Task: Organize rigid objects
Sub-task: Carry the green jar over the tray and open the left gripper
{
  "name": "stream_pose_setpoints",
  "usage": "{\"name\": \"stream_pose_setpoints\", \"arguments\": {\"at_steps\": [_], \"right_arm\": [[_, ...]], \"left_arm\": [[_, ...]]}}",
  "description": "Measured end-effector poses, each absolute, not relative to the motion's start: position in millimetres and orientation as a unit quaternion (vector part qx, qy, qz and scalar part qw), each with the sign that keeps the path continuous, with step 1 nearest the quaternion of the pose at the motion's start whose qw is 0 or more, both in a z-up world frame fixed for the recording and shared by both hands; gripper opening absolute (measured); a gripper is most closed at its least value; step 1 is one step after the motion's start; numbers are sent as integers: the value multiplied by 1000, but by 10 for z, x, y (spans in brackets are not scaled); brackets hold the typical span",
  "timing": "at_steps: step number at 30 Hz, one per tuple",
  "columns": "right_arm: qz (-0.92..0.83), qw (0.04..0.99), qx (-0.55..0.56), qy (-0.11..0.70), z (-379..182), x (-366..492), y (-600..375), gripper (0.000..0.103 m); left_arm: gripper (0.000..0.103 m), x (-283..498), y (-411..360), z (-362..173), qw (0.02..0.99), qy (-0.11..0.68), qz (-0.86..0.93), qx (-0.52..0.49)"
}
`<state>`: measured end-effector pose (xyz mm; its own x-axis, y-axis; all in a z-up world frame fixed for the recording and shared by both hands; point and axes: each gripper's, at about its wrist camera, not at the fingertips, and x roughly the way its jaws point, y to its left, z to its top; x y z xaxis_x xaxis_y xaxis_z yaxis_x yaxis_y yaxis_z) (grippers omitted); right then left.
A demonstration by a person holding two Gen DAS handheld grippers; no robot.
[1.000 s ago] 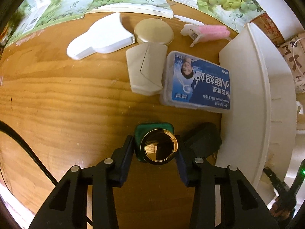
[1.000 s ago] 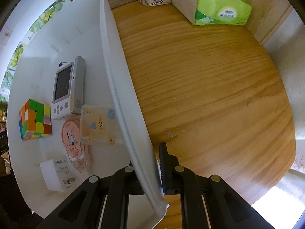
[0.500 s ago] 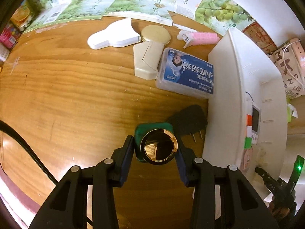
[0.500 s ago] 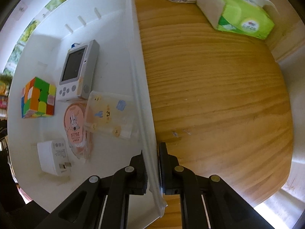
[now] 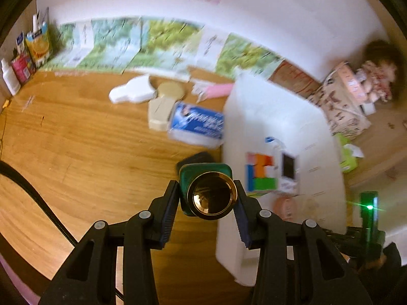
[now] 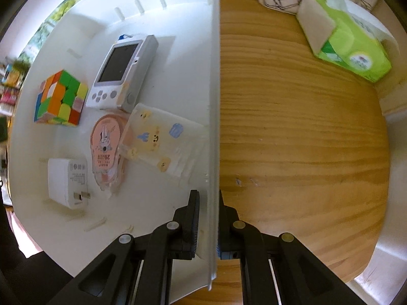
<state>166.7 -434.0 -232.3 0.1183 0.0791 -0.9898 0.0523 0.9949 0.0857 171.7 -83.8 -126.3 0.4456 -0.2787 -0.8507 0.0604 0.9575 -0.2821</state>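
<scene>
In the left wrist view, cartons and a white bottle (image 5: 10, 81) stand at the far left corner of the wooden tabletop (image 5: 76, 152). Toward the far edge lie a white flat case (image 5: 132, 92), a round gold compact (image 5: 170, 91), a beige case (image 5: 160, 114), a blue-labelled clear box (image 5: 197, 124) and a pink item (image 5: 216, 90), all blurred. The left gripper (image 5: 207, 198) is clamped on a green bottle with a gold cap (image 5: 211, 195), held above the table just beside the white bin (image 5: 254, 106); a black plug (image 5: 198, 156) peeks out behind it. In the right wrist view, the bin's floor holds, from its left, a puzzle cube (image 6: 59, 97), a white charger (image 6: 67, 181), a pink round case (image 6: 105, 145), a handheld game console (image 6: 123, 72) and a clear cartoon-printed box (image 6: 159, 142). The right gripper (image 6: 207, 200) pinches the bin's right wall (image 6: 213, 76) between its 2 fingers, narrowly set. Past the wall, a green tissue pack (image 6: 348, 38) sits near the tabletop's far right corner.
</scene>
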Motion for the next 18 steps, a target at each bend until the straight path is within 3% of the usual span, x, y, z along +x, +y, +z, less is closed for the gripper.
{"name": "stream_pose_setpoints", "arguments": {"at_steps": [6, 18], "right_arm": [[37, 743, 10, 668, -2344, 1634, -4154, 10], [65, 739, -19, 671, -2375, 1615, -3977, 10]], "left_arm": [[45, 1536, -1075, -1118, 868, 471, -119, -104], [45, 1321, -1635, -1056, 865, 462, -181, -77]]}}
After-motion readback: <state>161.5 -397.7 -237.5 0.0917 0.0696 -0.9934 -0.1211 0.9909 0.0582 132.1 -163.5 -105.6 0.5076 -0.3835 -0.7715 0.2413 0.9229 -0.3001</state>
